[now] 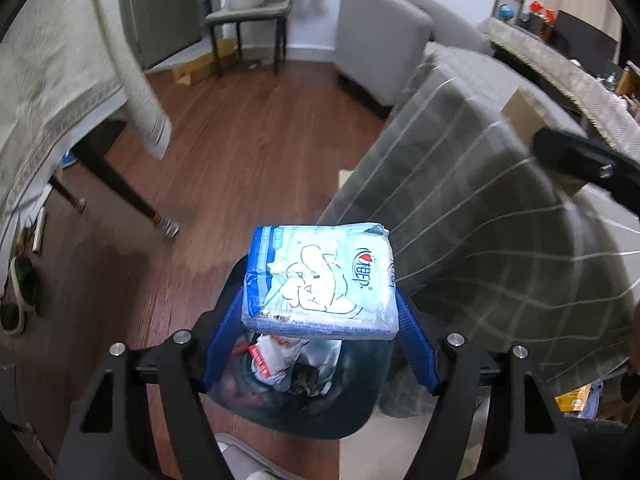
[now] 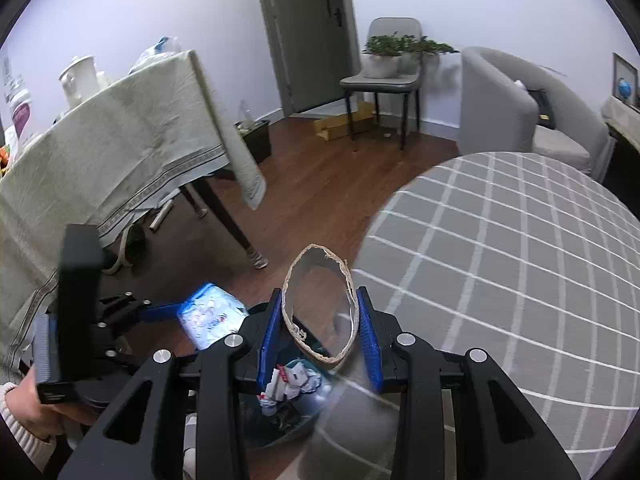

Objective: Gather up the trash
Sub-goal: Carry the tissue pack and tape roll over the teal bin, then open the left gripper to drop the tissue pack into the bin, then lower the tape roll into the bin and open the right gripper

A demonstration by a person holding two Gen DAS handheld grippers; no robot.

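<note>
My left gripper (image 1: 320, 294) is shut on a blue and white tissue pack (image 1: 320, 280), its blue fingers pressing both sides. The pack hangs right above a dark trash bin (image 1: 356, 420) that holds white and red wrappers (image 1: 276, 360). My right gripper (image 2: 319, 292) is shut on a squashed cardboard tube (image 2: 286, 312), whose torn open end faces the camera. The tube sits over the same bin (image 2: 280, 436). In the right wrist view the left gripper (image 2: 192, 314) with the tissue pack (image 2: 212, 316) is just to the left.
A grey checked cloth covers a round table (image 2: 520, 260) right beside the bin. A dining table with a beige cloth (image 2: 120, 140) stands to the left, slippers under it. A grey armchair (image 1: 380, 32) and a chair with a plant (image 1: 252, 4) stand at the back. A person's hand (image 2: 32, 412) holds the left gripper.
</note>
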